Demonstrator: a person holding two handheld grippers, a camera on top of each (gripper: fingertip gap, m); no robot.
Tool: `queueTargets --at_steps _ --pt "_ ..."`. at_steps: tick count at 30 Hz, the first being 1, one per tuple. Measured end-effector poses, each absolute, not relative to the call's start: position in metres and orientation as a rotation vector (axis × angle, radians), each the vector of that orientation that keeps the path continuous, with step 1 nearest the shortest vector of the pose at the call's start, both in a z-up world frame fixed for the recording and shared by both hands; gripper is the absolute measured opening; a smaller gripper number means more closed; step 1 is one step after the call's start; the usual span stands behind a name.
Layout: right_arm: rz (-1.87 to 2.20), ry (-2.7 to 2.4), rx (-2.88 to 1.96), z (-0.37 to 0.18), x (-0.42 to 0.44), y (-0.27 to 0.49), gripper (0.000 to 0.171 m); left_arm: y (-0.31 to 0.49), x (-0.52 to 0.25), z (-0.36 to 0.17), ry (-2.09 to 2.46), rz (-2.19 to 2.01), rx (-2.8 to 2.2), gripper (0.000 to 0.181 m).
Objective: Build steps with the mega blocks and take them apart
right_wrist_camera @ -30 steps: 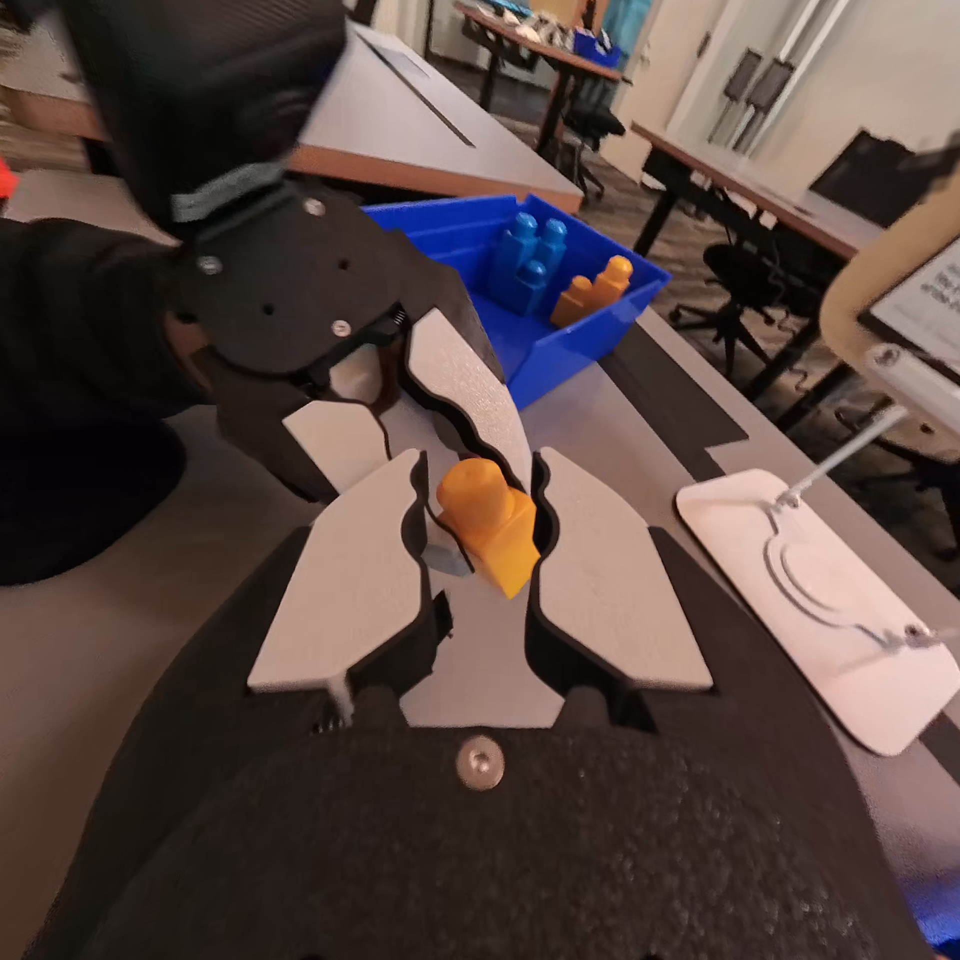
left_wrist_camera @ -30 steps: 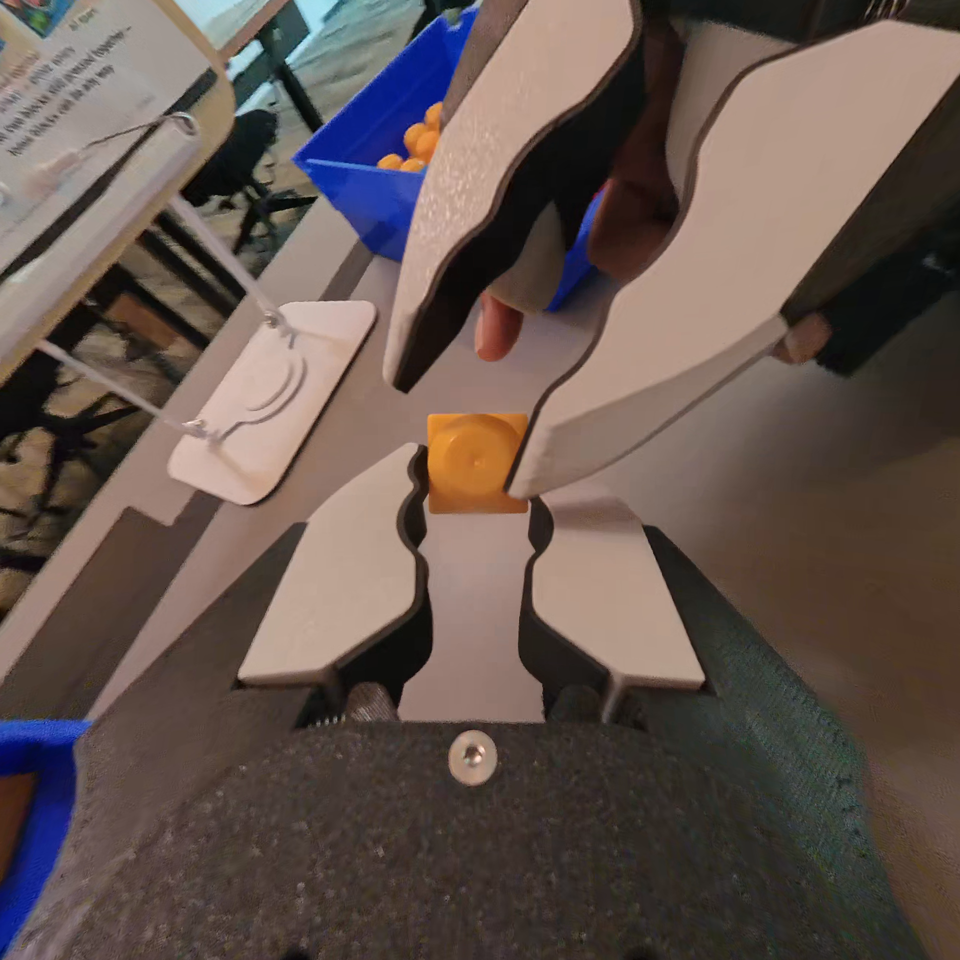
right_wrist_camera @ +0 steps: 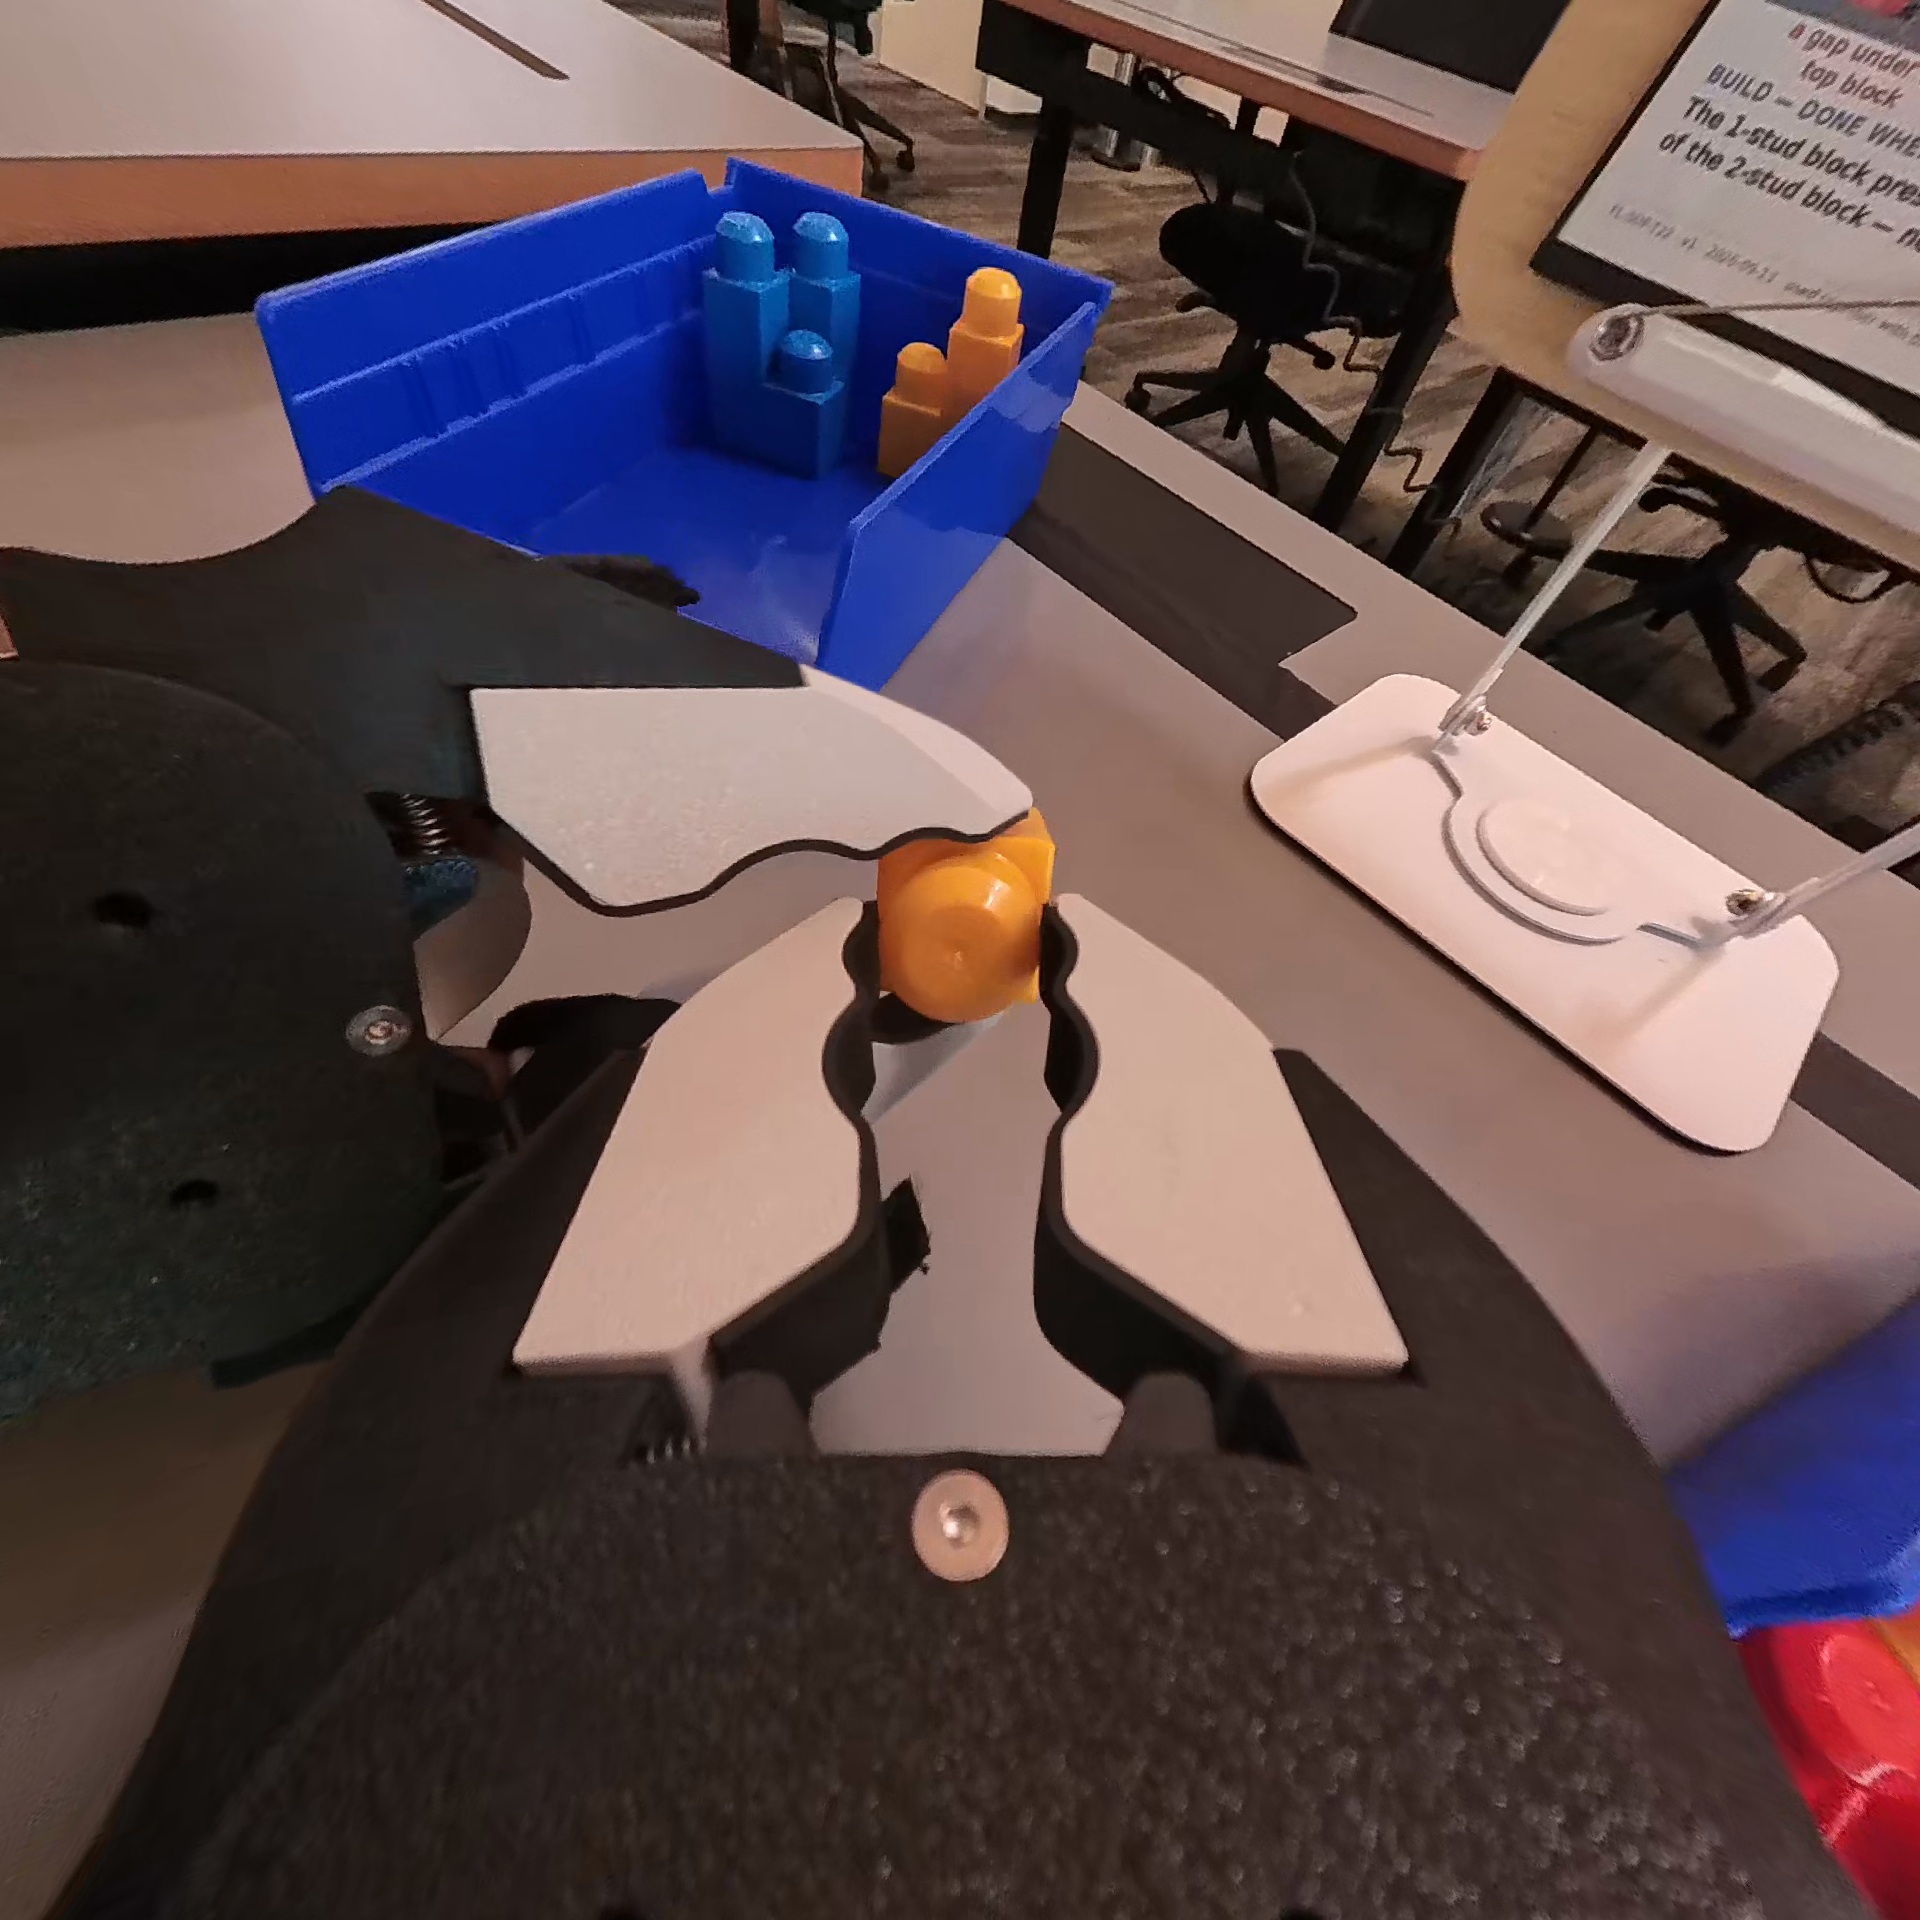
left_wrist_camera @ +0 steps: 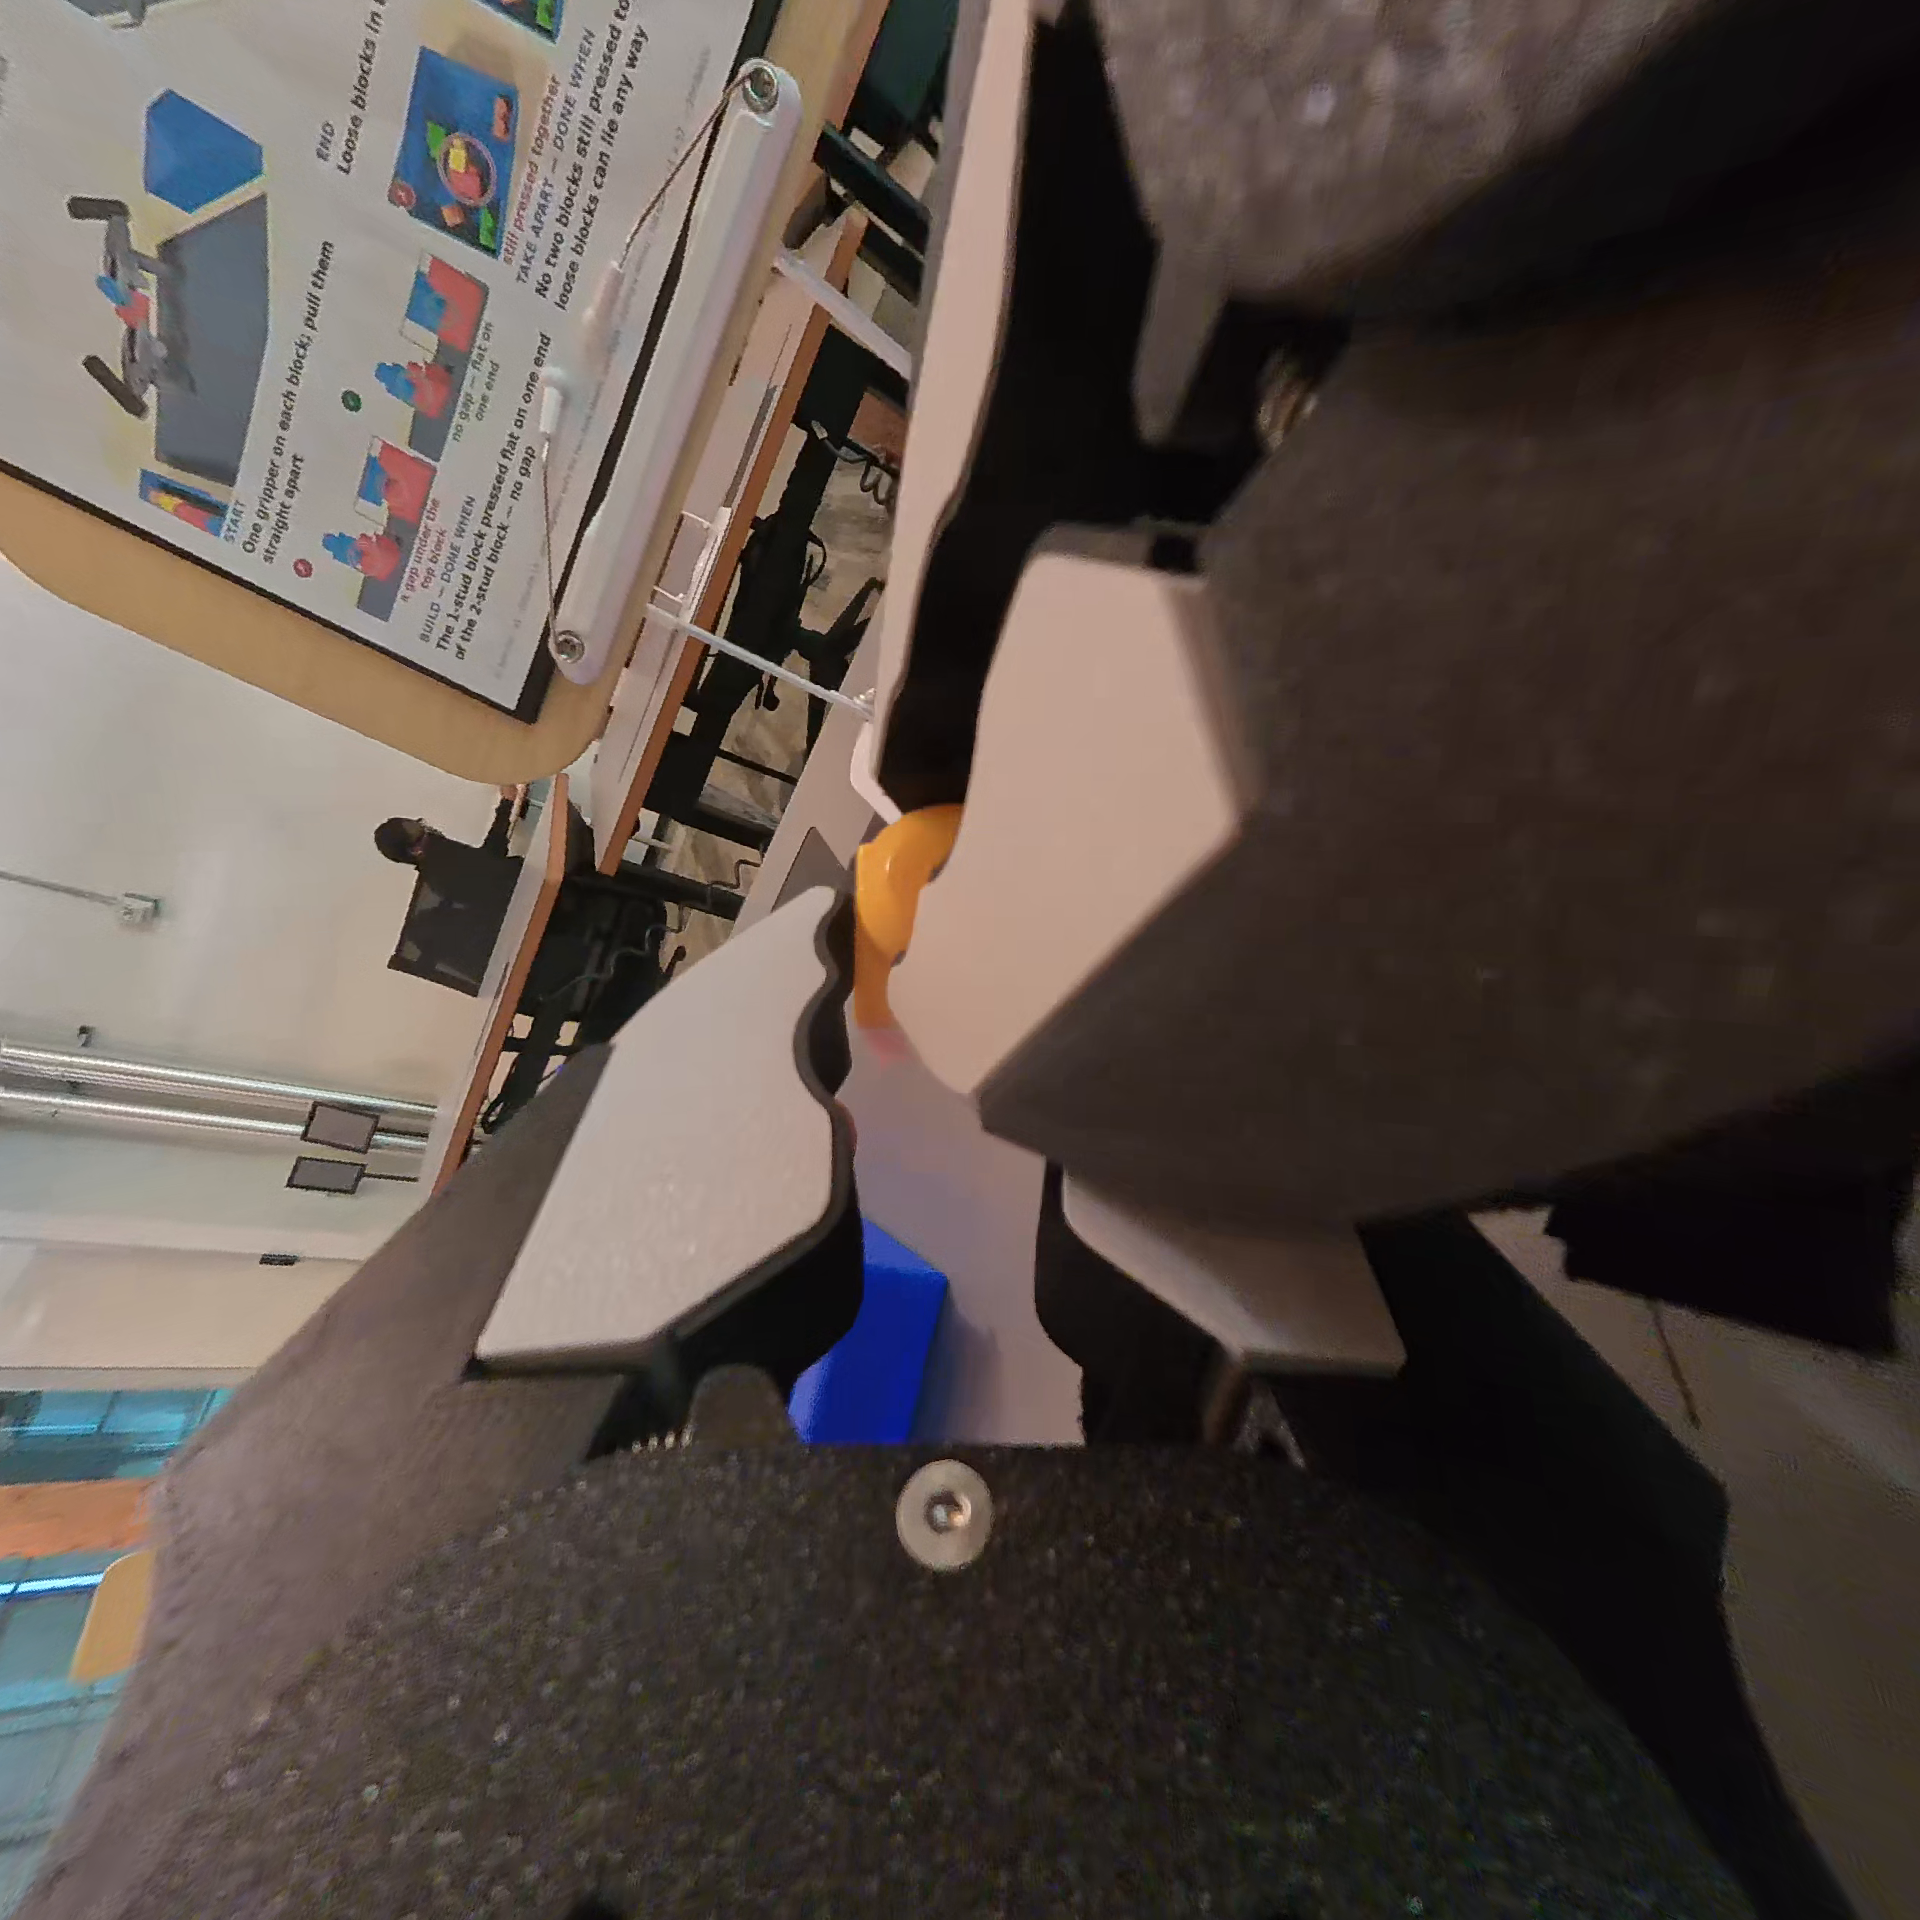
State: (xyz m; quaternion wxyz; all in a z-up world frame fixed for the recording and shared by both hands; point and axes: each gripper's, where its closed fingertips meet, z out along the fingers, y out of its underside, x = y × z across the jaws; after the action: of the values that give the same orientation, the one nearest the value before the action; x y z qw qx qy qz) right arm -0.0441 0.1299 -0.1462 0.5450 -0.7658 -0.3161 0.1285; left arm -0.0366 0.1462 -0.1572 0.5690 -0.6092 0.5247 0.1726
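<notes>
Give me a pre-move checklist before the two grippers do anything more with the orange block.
1. Right gripper fingers closed on the orange block: ok.
2. Left gripper also on the same block: its upper finger touches the block's top; full grip cannot tell.
3. Block clear of the table: cannot tell.
4. A second block attached behind it: cannot tell, hidden.
5. Blue bin unobstructed, with a blue stack and an orange stack at its far end: ok.
6. White stand base clear of both grippers: ok.
</notes>
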Motion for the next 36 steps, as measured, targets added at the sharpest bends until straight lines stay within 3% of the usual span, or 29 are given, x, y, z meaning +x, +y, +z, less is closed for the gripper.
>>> queueTargets --at_steps 1,10,19,26,31,36 --pt "0.310 -0.752 -1.815 -0.146 -0.044 0.130 0.029 0.146 -0.036 -0.157 1.234 0.395 -1.431 0.035" --pt "0.487 -0.795 -1.812 -0.137 -0.038 0.125 0.029 0.137 -0.027 -0.149 1.269 0.208 -1.359 0.036" --pt "0.693 -0.772 -1.778 -0.121 -0.016 0.126 0.029 0.121 -0.019 -0.135 1.149 -0.467 -1.440 0.037" --pt "0.696 -0.672 -1.752 -0.103 0.016 0.136 0.029 0.118 -0.028 -0.112 1.007 -0.825 -1.406 0.026" --pt "0.660 -0.607 -1.720 -0.086 0.038 0.141 0.029 0.120 -0.038 -0.095 0.910 -0.965 -1.349 0.000" --pt "0.625 -0.532 -1.675 -0.059 0.067 0.144 0.029 0.122 -0.043 -0.091 0.892 -1.010 -1.340 0.000"
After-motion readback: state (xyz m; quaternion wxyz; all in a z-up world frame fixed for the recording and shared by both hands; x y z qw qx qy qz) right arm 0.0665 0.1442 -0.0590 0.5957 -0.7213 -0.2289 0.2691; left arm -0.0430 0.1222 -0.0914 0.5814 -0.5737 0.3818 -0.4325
